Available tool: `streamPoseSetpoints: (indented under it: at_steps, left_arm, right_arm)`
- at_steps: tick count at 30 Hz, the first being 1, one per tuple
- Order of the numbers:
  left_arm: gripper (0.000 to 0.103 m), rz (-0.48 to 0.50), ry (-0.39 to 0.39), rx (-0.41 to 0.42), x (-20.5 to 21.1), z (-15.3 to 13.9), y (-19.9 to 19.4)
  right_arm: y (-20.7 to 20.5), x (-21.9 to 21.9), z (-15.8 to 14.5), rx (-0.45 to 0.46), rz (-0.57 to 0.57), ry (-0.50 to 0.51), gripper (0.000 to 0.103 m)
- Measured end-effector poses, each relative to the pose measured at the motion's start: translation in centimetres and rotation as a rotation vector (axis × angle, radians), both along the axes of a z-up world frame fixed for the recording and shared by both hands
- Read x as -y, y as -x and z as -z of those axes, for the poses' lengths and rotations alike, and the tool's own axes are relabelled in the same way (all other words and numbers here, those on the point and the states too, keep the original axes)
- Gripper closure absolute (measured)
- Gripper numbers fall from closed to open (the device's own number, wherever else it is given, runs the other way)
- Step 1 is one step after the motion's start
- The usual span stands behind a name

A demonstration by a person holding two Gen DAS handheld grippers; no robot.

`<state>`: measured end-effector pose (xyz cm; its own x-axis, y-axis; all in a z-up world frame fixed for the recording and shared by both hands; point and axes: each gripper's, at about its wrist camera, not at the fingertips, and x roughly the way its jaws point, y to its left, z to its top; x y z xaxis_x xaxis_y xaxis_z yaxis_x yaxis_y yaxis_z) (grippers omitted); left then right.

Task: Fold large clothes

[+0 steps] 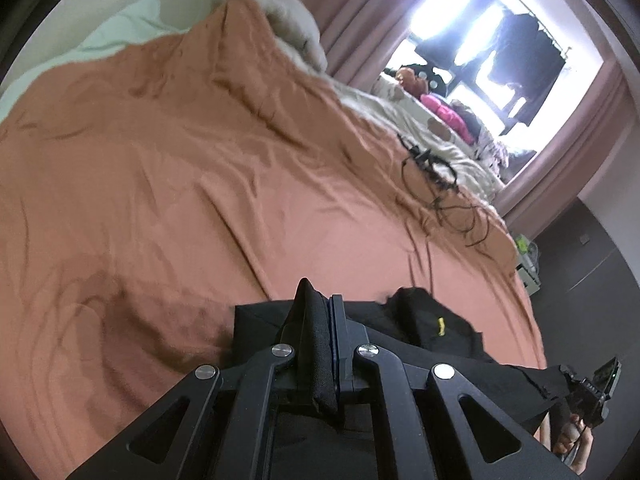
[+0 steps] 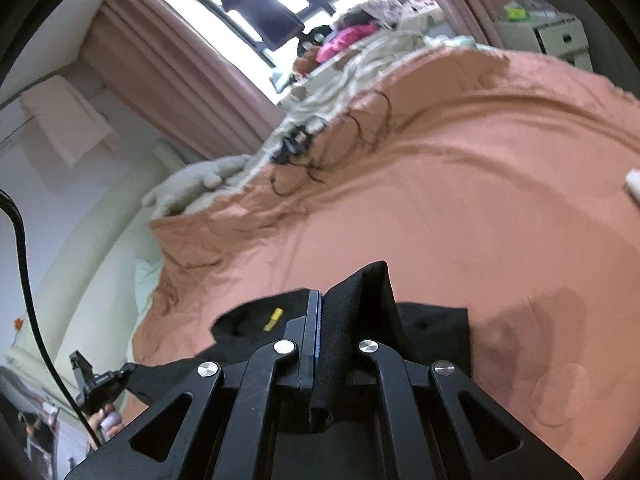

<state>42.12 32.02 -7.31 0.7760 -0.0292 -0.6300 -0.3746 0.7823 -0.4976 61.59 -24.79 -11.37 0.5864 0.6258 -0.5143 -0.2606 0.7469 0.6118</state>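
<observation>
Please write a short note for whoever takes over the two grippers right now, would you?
Left gripper: jaws shut on a pinch of the black garment.
Right gripper: jaws shut on another pinch of it.
The garment hangs between them, its far part lying on the orange sheet.
Done: both edges gripped.
Left: lay it flat on the sheet, fold it, release. Mind the black cables farther up the bed.

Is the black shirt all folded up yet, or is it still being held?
Held, not folded yet. The left gripper and right gripper each pinch the black garment, which hangs between them over the orange bedspread.
</observation>
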Motion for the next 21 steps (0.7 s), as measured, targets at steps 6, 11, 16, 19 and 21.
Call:
streamPoseSetpoints:
  at_steps: [6,11,16,19,21]
  left_arm:
    - [0.099,0.012,0.006,-0.046,-0.2,1.8,-2.2]
    - [0.067,0.070,0.030,-0.087,0.1,2.0,-4.2]
    - [0.020,0.018,-0.009,0.000,-0.1,0.0,-2.5]
    - [0.020,0.015,-0.026,-0.008,-0.1,-0.3,-1.3]
    - [0.020,0.019,-0.039,-0.030,0.1,-0.1,-0.2]
  right_arm:
    - [-1.6,-0.6,1.9,-0.031,0.009,0.034,0.096]
    - [-2.0,-1.0,1.5,-0.012,0.001,0.052,0.014]
    - [-1.1,-0.4,0.9,-0.008,0.009,0.067,0.014]
    - [-0.2,0.2,1.1,-0.028,0.013,0.110,0.014]
    - [0.9,0.7,1.4,-0.041,0.007,0.138,0.014]
